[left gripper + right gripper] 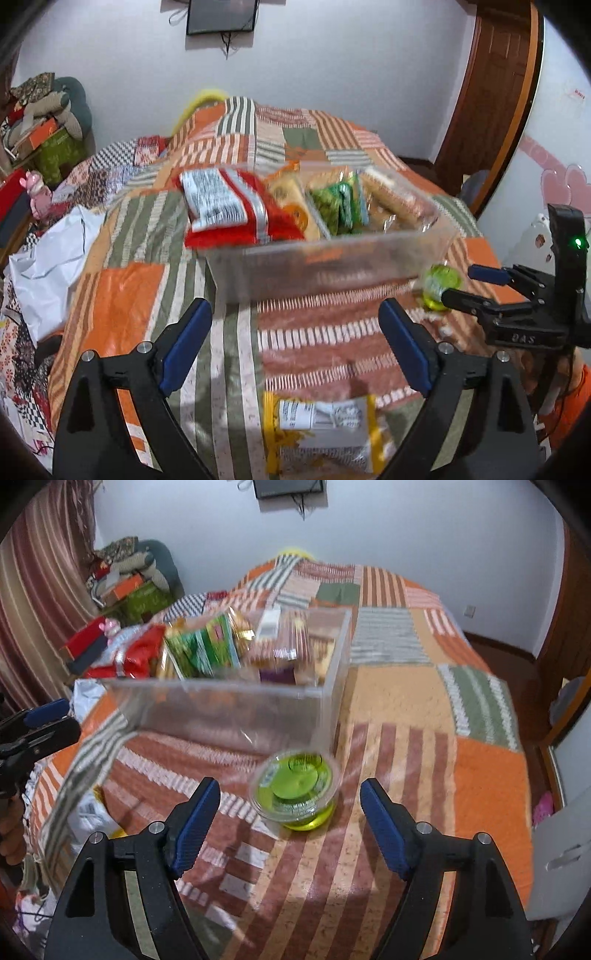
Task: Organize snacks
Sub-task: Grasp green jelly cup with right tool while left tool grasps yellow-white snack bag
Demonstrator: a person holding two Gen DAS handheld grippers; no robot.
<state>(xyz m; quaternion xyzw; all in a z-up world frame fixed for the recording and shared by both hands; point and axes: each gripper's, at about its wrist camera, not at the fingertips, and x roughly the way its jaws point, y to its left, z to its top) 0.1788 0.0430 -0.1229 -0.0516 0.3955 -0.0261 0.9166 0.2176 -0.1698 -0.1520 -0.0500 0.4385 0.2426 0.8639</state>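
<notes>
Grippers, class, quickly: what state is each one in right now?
Left gripper: open, holding nothing.
Right gripper: open, holding nothing, the green jelly cup just ahead between its fingers.

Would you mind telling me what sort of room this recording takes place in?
Most likely a bedroom: the snacks sit on a bed under a patchwork quilt, a curtain hangs to one side, and folded clothes are piled against the wall.

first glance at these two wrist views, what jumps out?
A clear bin crammed with snack packs sits mid-bed on the patchwork quilt. A green jelly cup stands just outside its near corner, ahead of the open right gripper. A yellow snack pack lies loose under the open left gripper.
</notes>
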